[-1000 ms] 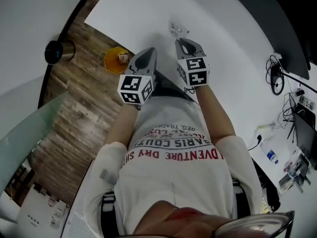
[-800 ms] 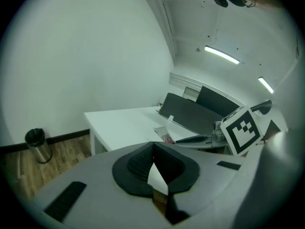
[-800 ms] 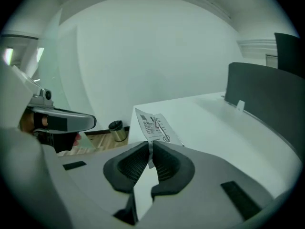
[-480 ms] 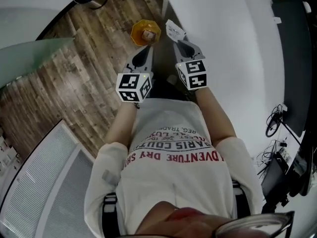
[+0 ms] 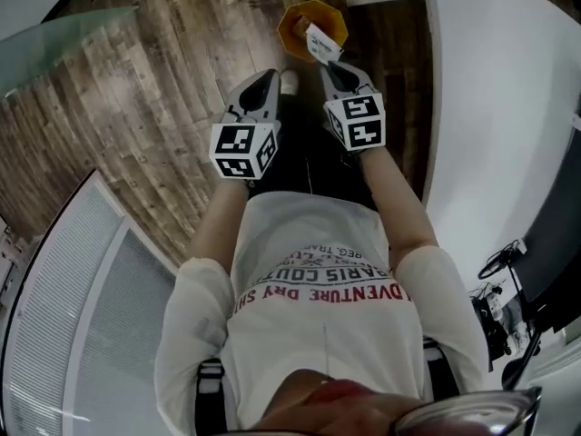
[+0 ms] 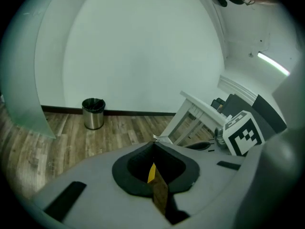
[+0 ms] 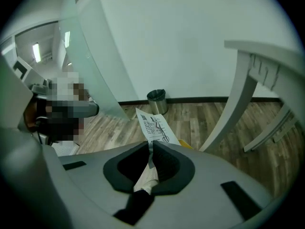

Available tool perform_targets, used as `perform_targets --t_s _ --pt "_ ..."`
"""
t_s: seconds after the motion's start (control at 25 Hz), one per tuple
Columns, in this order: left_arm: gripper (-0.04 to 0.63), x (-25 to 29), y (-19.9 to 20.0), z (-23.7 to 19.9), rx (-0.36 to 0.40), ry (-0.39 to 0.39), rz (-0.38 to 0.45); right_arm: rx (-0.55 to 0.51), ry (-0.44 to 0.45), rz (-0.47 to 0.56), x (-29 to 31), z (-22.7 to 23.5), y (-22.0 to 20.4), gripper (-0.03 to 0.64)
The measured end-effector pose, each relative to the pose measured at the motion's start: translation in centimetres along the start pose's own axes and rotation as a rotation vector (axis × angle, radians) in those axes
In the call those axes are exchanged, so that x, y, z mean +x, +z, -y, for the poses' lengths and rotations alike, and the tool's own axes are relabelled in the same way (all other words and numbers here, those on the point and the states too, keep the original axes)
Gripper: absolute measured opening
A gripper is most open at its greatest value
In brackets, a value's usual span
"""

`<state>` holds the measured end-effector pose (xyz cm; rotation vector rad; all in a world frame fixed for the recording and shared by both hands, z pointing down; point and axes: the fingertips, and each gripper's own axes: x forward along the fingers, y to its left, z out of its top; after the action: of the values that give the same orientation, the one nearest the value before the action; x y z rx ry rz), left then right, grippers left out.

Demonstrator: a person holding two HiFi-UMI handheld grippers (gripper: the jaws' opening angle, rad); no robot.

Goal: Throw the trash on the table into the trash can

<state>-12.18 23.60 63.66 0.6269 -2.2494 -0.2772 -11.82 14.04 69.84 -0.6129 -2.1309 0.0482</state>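
Right tongs (image 7: 149, 148) on paper slip (image 7: 155, 127)

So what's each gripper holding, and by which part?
Right gripper pinches a white printed paper slip by its bottom edge; left gripper, jaws together, holds nothing.

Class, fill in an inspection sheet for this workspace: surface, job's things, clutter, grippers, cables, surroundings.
Surface: white table at the right of the head view.
Job's things: printed paper slip, overlapping the orange trash can in the head view.
Clutter: nothing seen.
Grippers: right gripper has its fingers shut on the paper slip; left gripper has its fingers together with nothing between them.
Cables: dark cables at the lower right of the head view.
Surroundings: wood floor; steel bin by the wall; glass panel.
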Motion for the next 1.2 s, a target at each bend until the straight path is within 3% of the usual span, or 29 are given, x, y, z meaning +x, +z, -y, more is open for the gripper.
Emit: perform_targets --t_s 0.4,0.64,0.72,0.76,0.92,1.2 --pt "0.023 11.7 -12.8 -10.1 -0.083 0.022 -0.097 0.019 0.014 -0.180 20.4 4.6 -12.8 0.048" --pt "0.023 13.6 -17.9 -12.8 -0.124 0.040 -0.129 0.044 -0.053 -0.227 24.9 6.4 -17.4 0.049" --pt "0.023 14.3 -19.4 -13.0 -0.123 0.049 -0.135 0.057 -0.064 -0.221 25.7 7.2 -18.7 0.102" --pt "0.023 14.4 -19.7 -12.9 -0.121 0.051 -0.135 0.063 -0.069 -0.219 25.8 7.4 -19.0 0.140" --pt "0.023 13.3 -18.6 -11.7 -0.109 0.047 -0.130 0.073 -0.080 -0.211 23.6 7.1 -18.4 0.144" --pt "0.023 7.6 -10.9 -5.8 -0.053 0.014 -0.085 0.082 -0.078 -0.098 13.7 4.3 -11.0 0.123"
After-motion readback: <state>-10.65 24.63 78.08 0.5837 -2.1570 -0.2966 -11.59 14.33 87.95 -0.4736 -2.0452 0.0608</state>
